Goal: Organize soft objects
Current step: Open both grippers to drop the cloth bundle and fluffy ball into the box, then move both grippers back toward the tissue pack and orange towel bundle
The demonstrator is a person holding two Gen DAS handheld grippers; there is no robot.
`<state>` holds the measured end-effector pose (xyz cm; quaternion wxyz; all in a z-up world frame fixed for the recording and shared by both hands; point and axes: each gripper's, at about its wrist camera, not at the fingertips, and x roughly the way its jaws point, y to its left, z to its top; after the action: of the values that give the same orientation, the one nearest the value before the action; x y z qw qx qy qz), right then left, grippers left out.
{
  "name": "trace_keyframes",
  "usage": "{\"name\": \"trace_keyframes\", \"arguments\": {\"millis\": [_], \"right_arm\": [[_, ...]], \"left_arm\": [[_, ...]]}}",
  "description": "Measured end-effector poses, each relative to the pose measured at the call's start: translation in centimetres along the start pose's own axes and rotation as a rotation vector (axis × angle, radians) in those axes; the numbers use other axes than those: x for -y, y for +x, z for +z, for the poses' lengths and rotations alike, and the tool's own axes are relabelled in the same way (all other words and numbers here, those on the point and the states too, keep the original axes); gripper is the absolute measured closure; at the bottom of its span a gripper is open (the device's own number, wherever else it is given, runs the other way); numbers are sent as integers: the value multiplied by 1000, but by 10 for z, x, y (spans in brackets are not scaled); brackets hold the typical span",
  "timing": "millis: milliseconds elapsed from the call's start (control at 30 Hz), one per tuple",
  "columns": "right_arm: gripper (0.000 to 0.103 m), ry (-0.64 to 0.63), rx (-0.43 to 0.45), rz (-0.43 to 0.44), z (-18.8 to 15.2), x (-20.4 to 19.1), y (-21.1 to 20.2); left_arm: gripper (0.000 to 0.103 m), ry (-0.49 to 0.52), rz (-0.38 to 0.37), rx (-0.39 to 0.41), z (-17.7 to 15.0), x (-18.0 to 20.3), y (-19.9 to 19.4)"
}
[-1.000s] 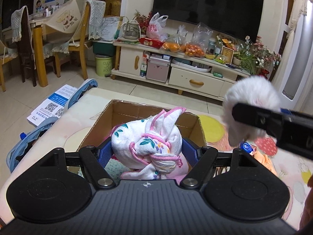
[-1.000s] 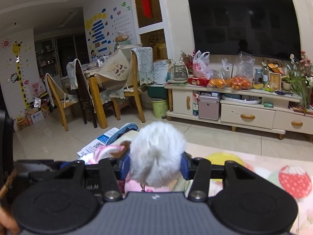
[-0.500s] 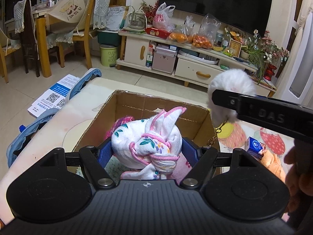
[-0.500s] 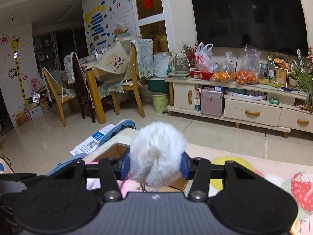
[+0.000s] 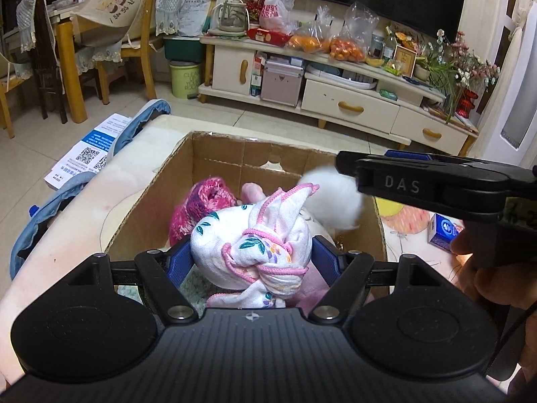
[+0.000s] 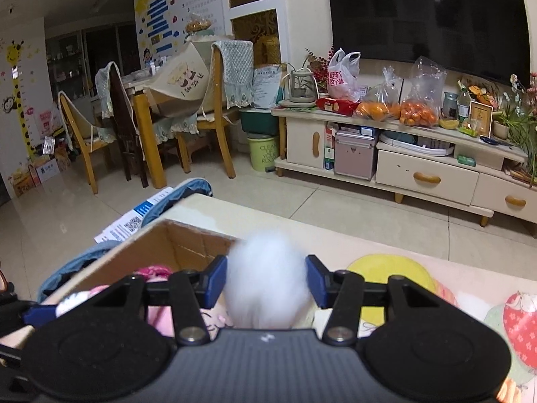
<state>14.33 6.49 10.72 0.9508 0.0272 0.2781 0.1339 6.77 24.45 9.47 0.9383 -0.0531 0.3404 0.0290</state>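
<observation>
My left gripper (image 5: 251,257) is shut on a white floral cloth bundle (image 5: 251,245) with pink trim, held over the open cardboard box (image 5: 167,184). A pink knitted item (image 5: 201,205) and other pink soft things lie inside the box. My right gripper (image 6: 265,278) holds a white fluffy pom-pom (image 6: 265,282) between its blue pads, over the box's right side (image 6: 188,245). In the left wrist view the right gripper (image 5: 349,181) reaches in from the right with the pom-pom (image 5: 332,201) blurred, just inside the box.
The box stands on a table with a fruit-patterned cloth (image 6: 389,272). A small blue carton (image 5: 443,231) lies right of the box. A blue garment (image 5: 50,205) and leaflets (image 5: 90,151) hang off the left edge. A TV cabinet (image 6: 402,154) and dining chairs stand behind.
My right gripper has carried the pom-pom left and down, from beside the box to over its right side. My left gripper has kept the bundle over the box.
</observation>
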Motion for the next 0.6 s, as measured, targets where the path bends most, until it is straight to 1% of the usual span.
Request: {"name": "trace_keyframes", "arguments": {"millis": [33, 67, 133, 233, 367, 467, 600], "right_arm": [[37, 0, -5, 0, -1, -1, 1], [28, -1, -3, -9, -2, -1, 0], [27, -7, 12, -19, -4, -1, -3], [26, 11, 31, -33, -6, 2, -10], [22, 53, 63, -59, -10, 10, -21], [20, 80, 80, -70, -15, 16, -30], [19, 87, 101, -108, -22, 19, -42]], "left_arm": [[10, 5, 1, -4, 0, 0, 0], [5, 9, 4, -4, 1, 0, 1], [2, 16, 15, 7, 3, 0, -1], [2, 16, 29, 12, 4, -2, -2], [2, 8, 32, 17, 4, -5, -2], [2, 12, 39, 30, 3, -1, -4], [0, 13, 33, 36, 1, 4, -2]]}}
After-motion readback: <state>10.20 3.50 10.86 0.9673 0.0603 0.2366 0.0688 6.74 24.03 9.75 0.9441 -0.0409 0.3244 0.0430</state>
